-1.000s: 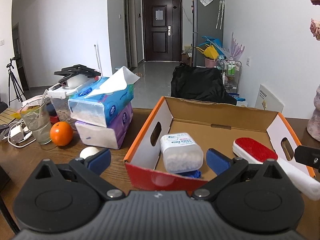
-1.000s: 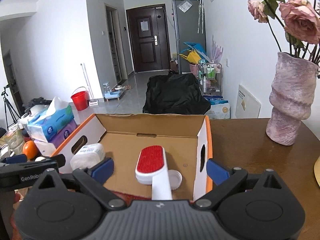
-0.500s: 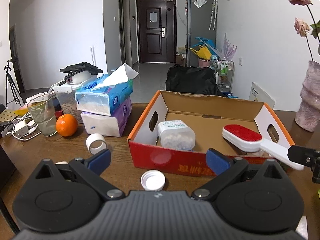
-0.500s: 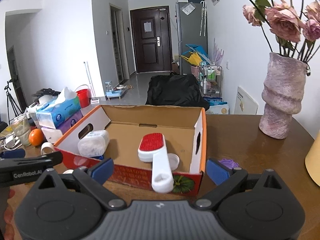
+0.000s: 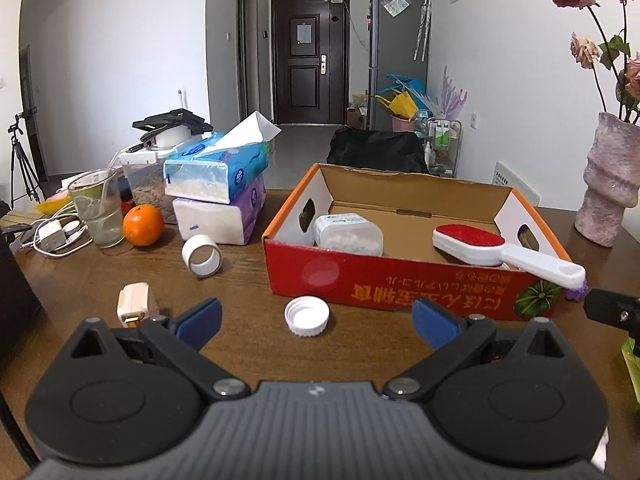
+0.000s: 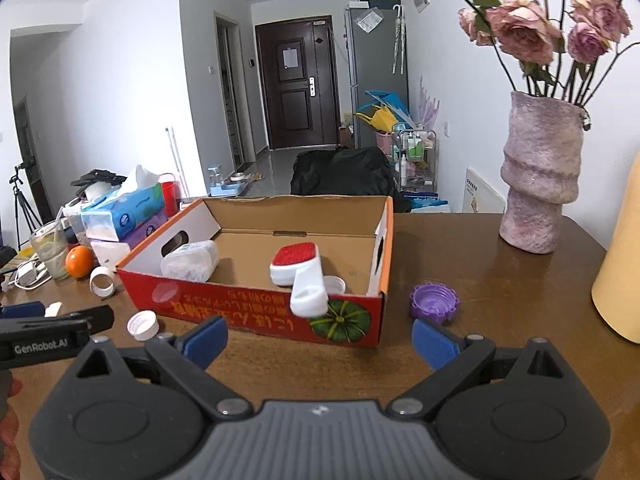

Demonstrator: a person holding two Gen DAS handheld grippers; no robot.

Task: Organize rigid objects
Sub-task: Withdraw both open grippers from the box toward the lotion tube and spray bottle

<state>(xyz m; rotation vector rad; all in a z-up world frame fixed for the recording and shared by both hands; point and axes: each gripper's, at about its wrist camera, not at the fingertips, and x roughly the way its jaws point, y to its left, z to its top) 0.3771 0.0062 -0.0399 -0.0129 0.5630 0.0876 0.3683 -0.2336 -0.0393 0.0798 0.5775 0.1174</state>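
An open red cardboard box (image 5: pixel 384 280) (image 6: pixel 248 312) sits mid-table. Inside lie a white plastic container (image 5: pixel 347 235) (image 6: pixel 190 261), a red-and-white lint brush (image 5: pixel 492 248) (image 6: pixel 298 276) whose handle overhangs the front wall, and a white cap (image 6: pixel 335 283). On the table in front lie a white bottle cap (image 5: pixel 307 316) (image 6: pixel 142 325), a white tape ring (image 5: pixel 201 256) (image 6: pixel 102 281), a small cream box (image 5: pixel 134 305) and a purple cap (image 6: pixel 434 302). My left gripper (image 5: pixel 316 320) stands open just behind the white cap. My right gripper (image 6: pixel 320 338) is open before the box front.
Stacked tissue packs (image 5: pixel 218 188), an orange (image 5: pixel 143 225), a glass (image 5: pixel 98 210) and chargers with cables (image 5: pixel 52 236) crowd the left side. A purple vase with roses (image 6: pixel 538 176) stands at the back right, a yellow object (image 6: pixel 620 264) at the right edge.
Both grippers have pulled back from the box toward the table's near side. The white cap, cream box and purple cap came into view. The brush stays resting in the box.
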